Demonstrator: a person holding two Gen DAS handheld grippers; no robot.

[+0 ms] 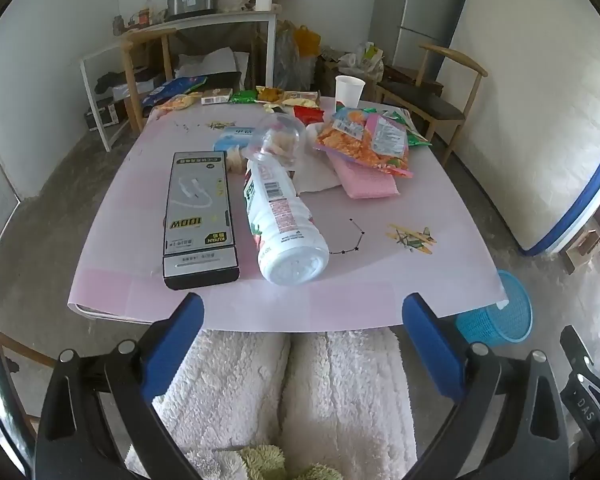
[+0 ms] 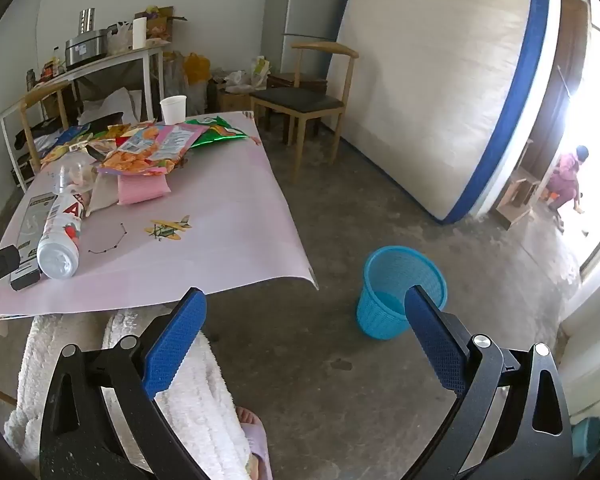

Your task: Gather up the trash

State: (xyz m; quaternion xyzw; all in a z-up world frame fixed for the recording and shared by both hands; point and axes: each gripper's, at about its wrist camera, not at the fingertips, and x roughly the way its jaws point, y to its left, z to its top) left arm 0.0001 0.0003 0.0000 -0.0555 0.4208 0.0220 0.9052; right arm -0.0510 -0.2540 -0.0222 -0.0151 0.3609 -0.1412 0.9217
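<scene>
A pink-covered table (image 1: 380, 288) (image 2: 228, 240) holds trash. A white bottle (image 1: 282, 220) (image 2: 60, 236) lies on its side near the front edge, beside a flat grey-and-black box (image 1: 198, 216). A clear plastic cup (image 1: 278, 136) lies behind the bottle. Snack wrappers (image 1: 364, 140) (image 2: 152, 148) are piled on a pink pad (image 1: 368, 180). A blue trash basket (image 2: 400, 292) (image 1: 500, 312) stands on the floor right of the table. My left gripper (image 1: 302, 312) is open and empty at the table's front edge. My right gripper (image 2: 304, 308) is open and empty, above the floor left of the basket.
A white paper cup (image 1: 349, 91) and more wrappers (image 1: 236, 98) sit at the table's far edge. A wooden chair (image 2: 306, 100) stands behind the table. A mattress (image 2: 440, 80) leans on the right wall. The person's legs in white fleece (image 1: 284, 392) are below the grippers.
</scene>
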